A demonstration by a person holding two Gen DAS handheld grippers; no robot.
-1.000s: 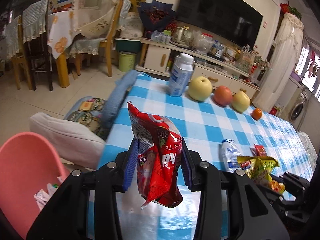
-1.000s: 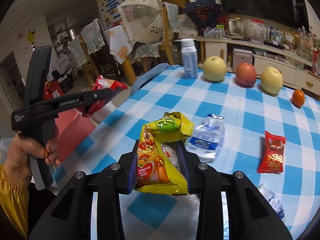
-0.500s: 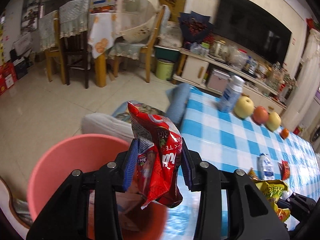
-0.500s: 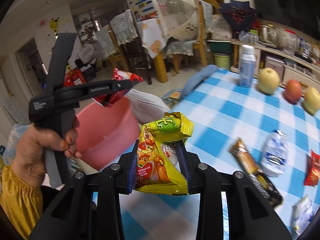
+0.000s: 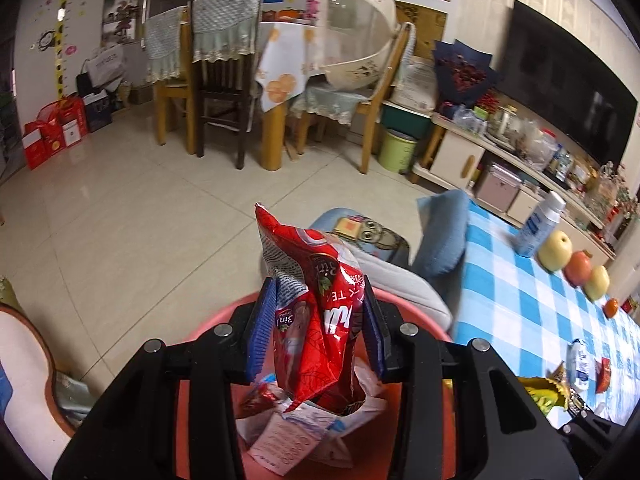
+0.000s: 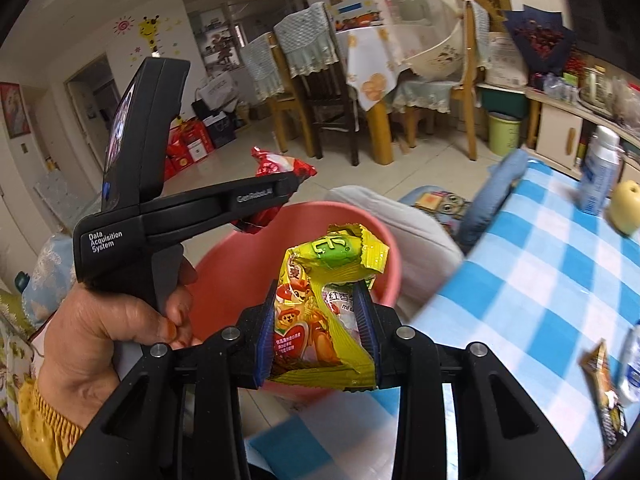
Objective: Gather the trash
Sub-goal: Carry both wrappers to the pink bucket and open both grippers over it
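The left claw (image 5: 316, 330), angled downward, was clenched on a crinkled red snack packet (image 5: 318, 320) above the round pink plastic bin (image 5: 420, 322). The right claw (image 6: 318, 334), nearer, gripped a yellow snack packet (image 6: 324, 320) at the bin's near rim, left of the blue-checked counter (image 6: 540, 280).

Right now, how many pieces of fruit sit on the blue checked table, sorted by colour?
Yellow fruits and: 2
Red fruit: 1
Orange fruit: 1
Total: 4
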